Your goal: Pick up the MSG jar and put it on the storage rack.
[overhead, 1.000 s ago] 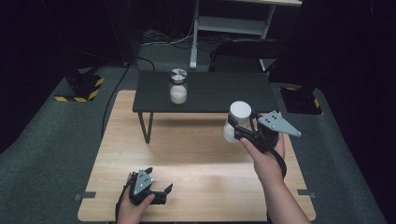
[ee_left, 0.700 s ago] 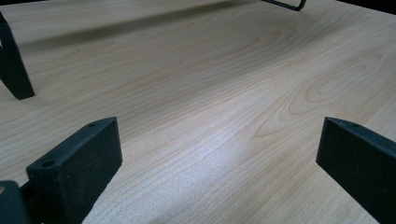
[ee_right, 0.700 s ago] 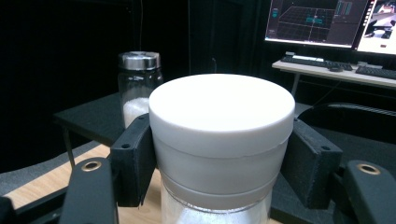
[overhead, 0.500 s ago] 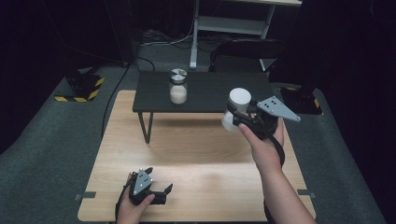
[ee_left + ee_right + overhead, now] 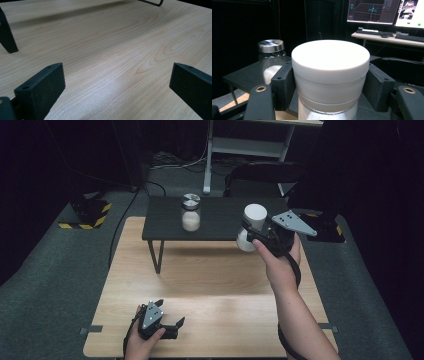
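Background things around the wooden desk (image 5: 210, 280)

A keyboard (image 5: 409, 37) sits under lit monitors (image 5: 372, 11); yellow-black striped blocks (image 5: 90, 215) lie on grey carpet (image 5: 55, 285).

- pretty dark room, black walls all round; grey carpet (image 5: 55, 270) on the floor
- light wood surface (image 5: 210, 295) with a small black shelf-table (image 5: 220, 222) at its far edge
- white desk frame (image 5: 250, 145) behind; lit monitors (image 5: 372, 11) and a keyboard (image 5: 409, 37) off to one side

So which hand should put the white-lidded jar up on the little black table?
Right. The right gripper is shut on the white-lidded jar beside the black raised shelf. The left gripper rests open on the wooden table.
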`<state>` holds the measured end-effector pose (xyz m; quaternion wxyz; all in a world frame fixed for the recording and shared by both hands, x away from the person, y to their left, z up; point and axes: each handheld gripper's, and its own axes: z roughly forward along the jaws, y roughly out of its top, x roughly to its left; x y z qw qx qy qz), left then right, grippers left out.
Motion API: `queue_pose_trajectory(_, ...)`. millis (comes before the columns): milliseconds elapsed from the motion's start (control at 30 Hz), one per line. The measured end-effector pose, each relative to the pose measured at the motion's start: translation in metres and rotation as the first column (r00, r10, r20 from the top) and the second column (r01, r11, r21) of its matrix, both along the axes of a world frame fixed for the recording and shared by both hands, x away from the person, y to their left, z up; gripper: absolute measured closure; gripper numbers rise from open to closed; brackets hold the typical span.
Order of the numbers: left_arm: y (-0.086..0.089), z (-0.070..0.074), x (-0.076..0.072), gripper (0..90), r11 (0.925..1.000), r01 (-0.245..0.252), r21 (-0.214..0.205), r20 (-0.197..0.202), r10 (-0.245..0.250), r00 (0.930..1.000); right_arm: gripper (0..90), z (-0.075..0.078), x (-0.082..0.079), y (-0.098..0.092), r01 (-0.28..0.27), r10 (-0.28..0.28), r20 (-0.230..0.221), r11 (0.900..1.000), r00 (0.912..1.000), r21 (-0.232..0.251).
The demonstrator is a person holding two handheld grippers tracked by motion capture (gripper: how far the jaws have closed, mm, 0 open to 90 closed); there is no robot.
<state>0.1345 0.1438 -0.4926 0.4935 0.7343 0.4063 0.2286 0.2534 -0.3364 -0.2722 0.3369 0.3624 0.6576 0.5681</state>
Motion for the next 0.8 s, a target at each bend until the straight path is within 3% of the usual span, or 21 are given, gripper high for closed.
queue_pose_trajectory(800, 0.004, -0.001, 0.001, 0.3, 0.9999, 0.000, -0.013, -0.005, 0.000, 1.0000, 33.7, 0.011, 0.042, 0.016, 0.066, -0.066, -0.029, 0.9976, 0.9974, -0.020)
